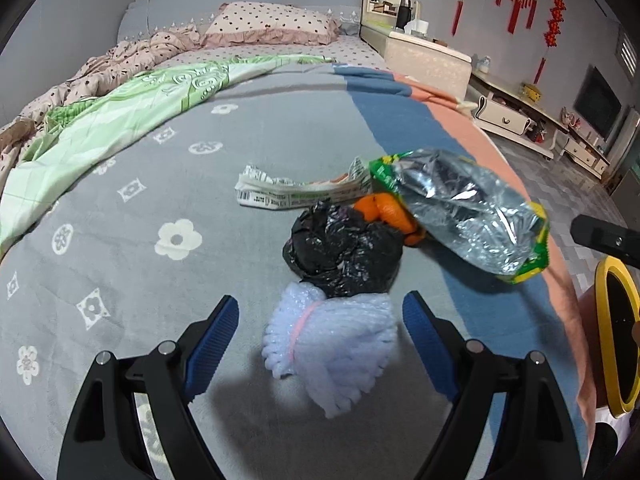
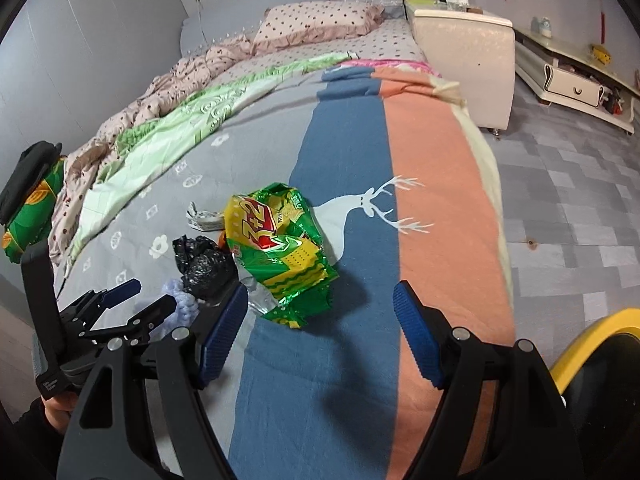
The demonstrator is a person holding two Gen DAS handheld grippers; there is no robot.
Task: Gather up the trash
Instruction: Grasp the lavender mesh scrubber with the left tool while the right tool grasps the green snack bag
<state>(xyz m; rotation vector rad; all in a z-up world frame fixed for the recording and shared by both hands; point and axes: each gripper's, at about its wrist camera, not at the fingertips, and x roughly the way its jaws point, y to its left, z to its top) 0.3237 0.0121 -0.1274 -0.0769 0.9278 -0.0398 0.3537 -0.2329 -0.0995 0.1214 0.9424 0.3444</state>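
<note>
Trash lies on the bed blanket. In the left wrist view, a white foam net (image 1: 332, 348) lies between the fingers of my open left gripper (image 1: 320, 332). Behind it are a crumpled black plastic bag (image 1: 344, 252), an orange peel (image 1: 380, 210), a folded paper wrapper (image 1: 296, 192) and a green-and-silver snack bag (image 1: 460, 208). In the right wrist view, my open right gripper (image 2: 320, 320) hovers just before the green snack bag (image 2: 280, 248). The black bag (image 2: 204, 264) and foam net (image 2: 180, 304) lie to its left, by the left gripper (image 2: 136, 300).
A yellow-rimmed bin (image 1: 618, 336) stands off the bed's right edge; it also shows in the right wrist view (image 2: 592, 344). A green quilt (image 1: 120, 120) and pink pillow (image 1: 272, 24) lie further up the bed. A nightstand (image 2: 464, 60) and low cabinet (image 2: 576, 80) stand to the right.
</note>
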